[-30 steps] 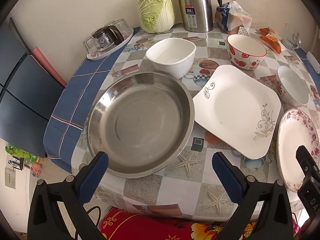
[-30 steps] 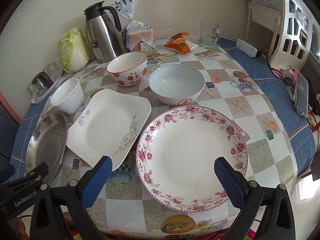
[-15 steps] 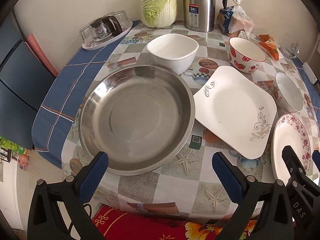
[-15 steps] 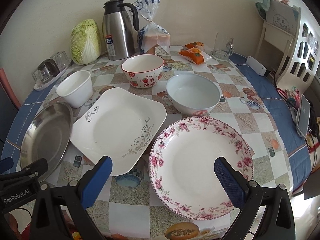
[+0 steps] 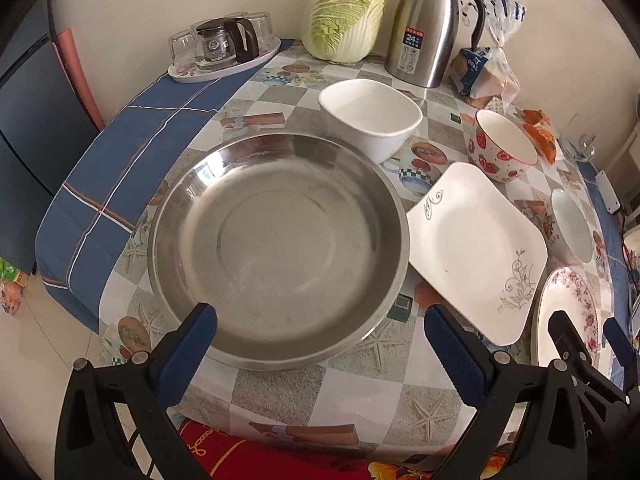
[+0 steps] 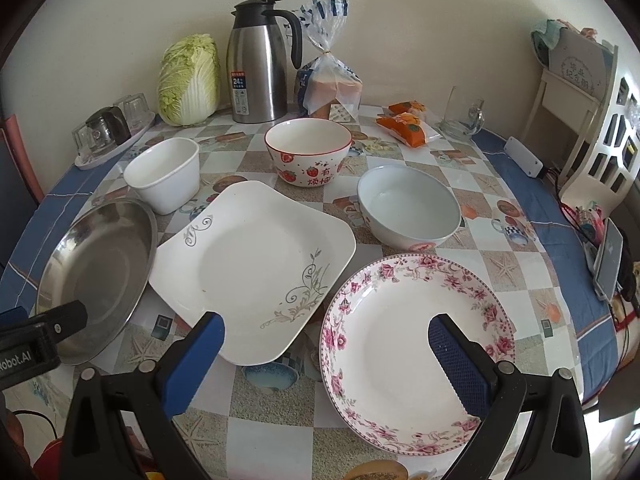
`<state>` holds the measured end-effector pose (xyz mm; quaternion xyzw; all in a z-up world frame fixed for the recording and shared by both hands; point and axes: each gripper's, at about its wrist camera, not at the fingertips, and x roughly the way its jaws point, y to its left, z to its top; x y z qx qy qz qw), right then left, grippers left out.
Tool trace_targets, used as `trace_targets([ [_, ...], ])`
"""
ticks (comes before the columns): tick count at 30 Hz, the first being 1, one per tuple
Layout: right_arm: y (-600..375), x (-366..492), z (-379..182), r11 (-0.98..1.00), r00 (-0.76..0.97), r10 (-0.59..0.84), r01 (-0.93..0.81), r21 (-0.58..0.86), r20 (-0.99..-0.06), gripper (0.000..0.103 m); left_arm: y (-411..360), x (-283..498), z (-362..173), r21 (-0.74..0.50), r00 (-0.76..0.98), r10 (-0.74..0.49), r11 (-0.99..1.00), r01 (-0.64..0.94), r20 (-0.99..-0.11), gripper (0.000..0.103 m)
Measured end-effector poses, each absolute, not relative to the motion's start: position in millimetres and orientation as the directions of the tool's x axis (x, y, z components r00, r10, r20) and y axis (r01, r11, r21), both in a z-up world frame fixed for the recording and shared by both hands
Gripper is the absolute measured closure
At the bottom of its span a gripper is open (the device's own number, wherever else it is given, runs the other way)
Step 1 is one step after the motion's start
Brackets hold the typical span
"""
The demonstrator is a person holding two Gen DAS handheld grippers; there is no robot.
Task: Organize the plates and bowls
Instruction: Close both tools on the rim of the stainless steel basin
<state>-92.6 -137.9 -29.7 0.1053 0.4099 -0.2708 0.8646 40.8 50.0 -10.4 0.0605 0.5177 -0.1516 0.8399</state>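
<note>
Steel pan point(image 5: 276, 252) partly hidden behind wide-spread left tool point(image 5: 320, 344); right tool point(image 6: 326, 354) equally wide, empty.

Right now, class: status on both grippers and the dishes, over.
Left gripper open, over steel pan. Right gripper open, over floral plate. Nothing stacked yet. Square plate between them; path clear.

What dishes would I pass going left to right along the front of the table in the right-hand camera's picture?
Steel basin → square white plate → pink-flowered round plate.
</note>
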Motion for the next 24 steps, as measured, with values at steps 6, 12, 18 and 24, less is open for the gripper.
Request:
trace_targets([
  [6,-129.7,-71.6,-24.5,0.865,0.601,-0.329,0.501,0.022,-0.728,0.0,89.7,63.0,-15.7,-0.178,0.469,-0.266,0.958,0.224,-0.842,0.0],
  [12,-114.1,-46.4,-22.2,0.904,0.684,-0.261,0.421,0.076,-0.681,0.0,129.7,78.2,-23.9,-0.252,0.544,-0.278,0.96,0.124,-0.792,0.0],
  [18,-86.2,-21.7,-30.3,0.949,0.717,-0.203,0.313,0.047,-0.666,0.0,157.0,94.3,-42.9,-0.25,0.564,-0.235,0.967,0.051,-0.792,0.0],
  [24,-70.3,0.5,-41.7,0.971,0.709,-0.15,0.238,0.034,-0.689,0.0,173.0,103.8,-61.4,-0.232,0.535,-0.21,0.972,0.027,-0.818,0.0],
])
